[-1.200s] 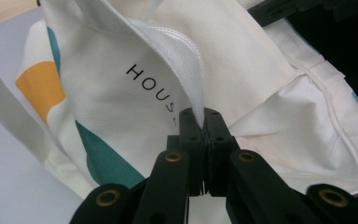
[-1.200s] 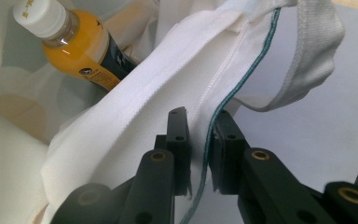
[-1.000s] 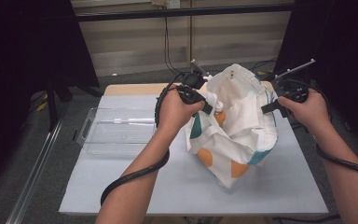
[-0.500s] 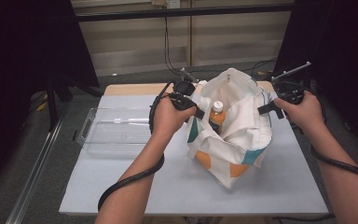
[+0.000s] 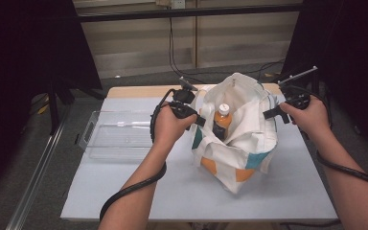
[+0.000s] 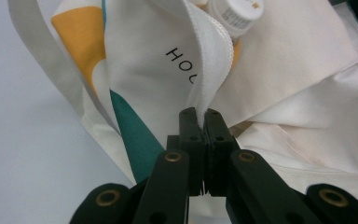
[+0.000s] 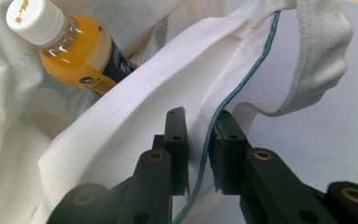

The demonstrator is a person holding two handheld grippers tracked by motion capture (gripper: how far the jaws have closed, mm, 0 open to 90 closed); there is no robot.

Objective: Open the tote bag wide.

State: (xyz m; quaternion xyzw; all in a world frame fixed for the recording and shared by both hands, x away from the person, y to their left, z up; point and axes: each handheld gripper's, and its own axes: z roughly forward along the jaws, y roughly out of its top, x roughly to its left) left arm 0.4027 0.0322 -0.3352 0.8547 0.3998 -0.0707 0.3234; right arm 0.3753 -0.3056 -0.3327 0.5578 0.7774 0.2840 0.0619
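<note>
While the left gripper [image 6: 204, 122] pinches the near rim of the cloth bag [image 5: 242, 139] and the right gripper [image 7: 200, 128] clamps the opposite rim, the bag stands open on the table [image 5: 124, 191], a bottle [image 5: 222, 122] of orange drink upright inside, a clear tray [image 5: 117, 139] lying beside it.

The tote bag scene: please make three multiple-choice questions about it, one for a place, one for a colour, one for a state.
1. Where is the bottle?
A. inside the tote bag
B. in the clear tray
C. on the floor

2. What colour is the bottle's cap?
A. red
B. white
C. black

3. How is the left gripper?
A. wide open
B. shut on the bag's rim
C. holding the bottle

Answers: 1 A, its neck stands up between the bag's walls. 2 B, the right gripper view shows it white. 3 B, the left gripper view shows fabric pinched between the jaws.
</note>
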